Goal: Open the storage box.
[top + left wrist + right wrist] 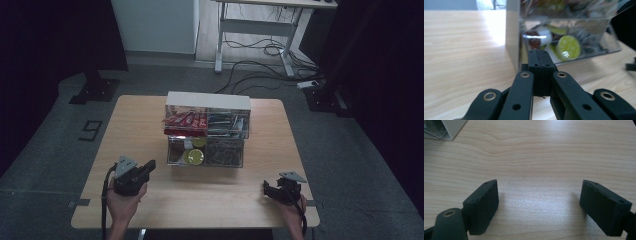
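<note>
A clear drawer box with a white top (207, 101) stands at the middle of the wooden table (140, 120). Its upper drawers hold red packets (185, 121) and dark packets. A lower drawer holds capsules with yellow-green lids (195, 157). My left gripper (150, 165) hovers near the table's front left and points at the box's lower left corner. Its jaws are pressed together with nothing between them (539, 60). Just beyond them are the box's white side (512, 32) and a green-lidded capsule (568, 47). My right gripper (266, 189) rests at the front right, open over bare wood (539, 202).
The box's corner (451, 127) lies far off at the upper left of the right gripper view. Beyond the table, a white desk frame (260, 30) and loose cables (265, 62) are on the floor. Black stand bases (95, 90) flank the table.
</note>
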`<state>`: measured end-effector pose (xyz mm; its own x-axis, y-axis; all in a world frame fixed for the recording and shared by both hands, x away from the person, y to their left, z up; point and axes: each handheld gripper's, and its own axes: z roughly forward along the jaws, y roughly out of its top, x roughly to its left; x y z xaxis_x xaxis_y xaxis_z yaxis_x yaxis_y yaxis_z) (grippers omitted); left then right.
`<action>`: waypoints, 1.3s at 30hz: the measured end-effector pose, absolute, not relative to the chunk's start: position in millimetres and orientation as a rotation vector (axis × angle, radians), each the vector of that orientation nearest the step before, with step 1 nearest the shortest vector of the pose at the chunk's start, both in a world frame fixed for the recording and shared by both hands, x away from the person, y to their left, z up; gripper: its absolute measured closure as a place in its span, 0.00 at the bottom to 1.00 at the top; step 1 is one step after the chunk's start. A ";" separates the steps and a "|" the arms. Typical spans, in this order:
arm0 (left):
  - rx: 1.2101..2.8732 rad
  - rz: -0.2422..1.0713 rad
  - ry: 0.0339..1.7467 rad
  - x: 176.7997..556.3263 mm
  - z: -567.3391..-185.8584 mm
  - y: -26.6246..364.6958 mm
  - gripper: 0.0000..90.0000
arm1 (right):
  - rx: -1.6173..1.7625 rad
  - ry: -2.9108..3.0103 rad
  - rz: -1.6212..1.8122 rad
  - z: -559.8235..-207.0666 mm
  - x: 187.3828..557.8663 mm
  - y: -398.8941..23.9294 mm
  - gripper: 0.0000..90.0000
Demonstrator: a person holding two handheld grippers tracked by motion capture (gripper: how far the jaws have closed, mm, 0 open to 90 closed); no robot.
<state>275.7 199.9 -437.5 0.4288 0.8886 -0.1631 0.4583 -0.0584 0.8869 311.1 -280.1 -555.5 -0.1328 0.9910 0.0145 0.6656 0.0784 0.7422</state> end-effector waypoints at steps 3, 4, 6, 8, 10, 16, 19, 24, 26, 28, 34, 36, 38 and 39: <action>1.671 0.516 1.146 275.1 -427.0 195.3 1.00 | 1.634 1.855 0.839 -555.5 311.1 -280.1 0.17; 1.669 0.509 1.140 274.9 -424.7 194.6 1.00 | 1.633 1.855 0.839 -555.5 311.1 -280.1 0.17; 1.666 0.502 1.127 274.6 -419.1 193.7 1.00 | 1.633 1.855 0.839 -555.5 311.1 -280.1 0.17; 1.656 0.494 1.117 274.4 -413.8 193.7 1.00 | 1.634 1.855 0.839 -555.5 311.1 -280.1 0.17; 1.649 0.494 1.108 274.0 -408.8 193.8 1.00 | 1.633 1.854 0.839 -555.5 311.1 -280.3 0.18; 1.653 0.484 1.087 275.4 -397.0 191.5 1.00 | 1.633 1.851 0.839 -555.4 311.0 -280.5 0.18; 1.658 0.476 1.080 277.8 -392.7 188.8 1.00 | 1.634 1.851 0.839 -555.4 311.0 -280.5 0.18; 1.665 0.460 1.063 282.9 -387.2 181.6 1.00 | 1.634 1.851 0.839 -555.4 311.0 -280.5 0.18; 1.669 0.458 1.058 284.7 -385.3 178.8 1.00 | 1.634 1.851 0.839 -555.4 311.0 -280.5 0.18; 1.669 0.452 1.051 286.8 -383.3 175.7 1.00 | 1.634 1.851 0.839 -555.4 311.0 -280.5 0.18; 1.681 0.425 1.029 294.8 -376.9 164.7 1.00 | 1.638 1.848 0.838 -555.4 311.1 -280.6 0.18; 1.683 0.420 1.026 297.6 -374.7 162.3 1.00 | 1.638 1.847 0.838 -555.4 311.1 -280.6 0.18; 1.687 0.421 1.024 300.3 -372.6 160.0 1.00 | 1.638 1.848 0.839 -555.4 311.1 -280.8 0.18; 1.689 0.422 1.023 301.7 -371.7 158.9 1.00 | 1.638 1.848 0.838 -555.4 311.2 -280.9 0.18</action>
<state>301.7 158.9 -371.7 0.5695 0.7958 -0.2060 0.4191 -0.0655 0.9056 311.2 -280.9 -555.4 -0.1269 0.9918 0.0154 0.6648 0.0735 0.7434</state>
